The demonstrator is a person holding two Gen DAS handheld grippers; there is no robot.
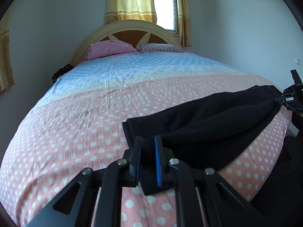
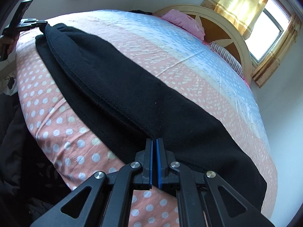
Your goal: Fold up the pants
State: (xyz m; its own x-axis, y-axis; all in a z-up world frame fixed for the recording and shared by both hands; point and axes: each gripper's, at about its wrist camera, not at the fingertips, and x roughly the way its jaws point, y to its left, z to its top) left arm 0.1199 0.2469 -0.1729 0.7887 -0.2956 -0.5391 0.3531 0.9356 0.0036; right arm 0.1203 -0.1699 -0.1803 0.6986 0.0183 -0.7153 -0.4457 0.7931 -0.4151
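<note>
pale walls and a window (image 1: 164, 9) with yellow curtains (image 1: 130, 0) sit behind the bed (image 1: 75, 113), which wears a pink polka-dot and blue patterned sheet. from my left wrist view, a pink pillow (image 1: 109, 49) and a striped pillow (image 1: 161, 47) lie against the arched headboard (image 1: 128, 29). the black pants (image 1: 208, 121) stretch across the near right part of the bed, folded lengthwise. my left gripper (image 1: 148, 141) pinches one end of them, black cloth filling the narrow gap between its blue pads. at the far end my right gripper (image 1: 280, 99) nips the other end; small white lettering on its body is too tiny to read.

from my right wrist view, the pants (image 2: 132, 87) run away from me across the pink sheet toward the bed's far edge. my right gripper (image 2: 153, 141) has its pads pressed nearly together on a seam edge of the cloth. my left gripper (image 2: 40, 23) holds the far end; a label on it is blurred.
</note>
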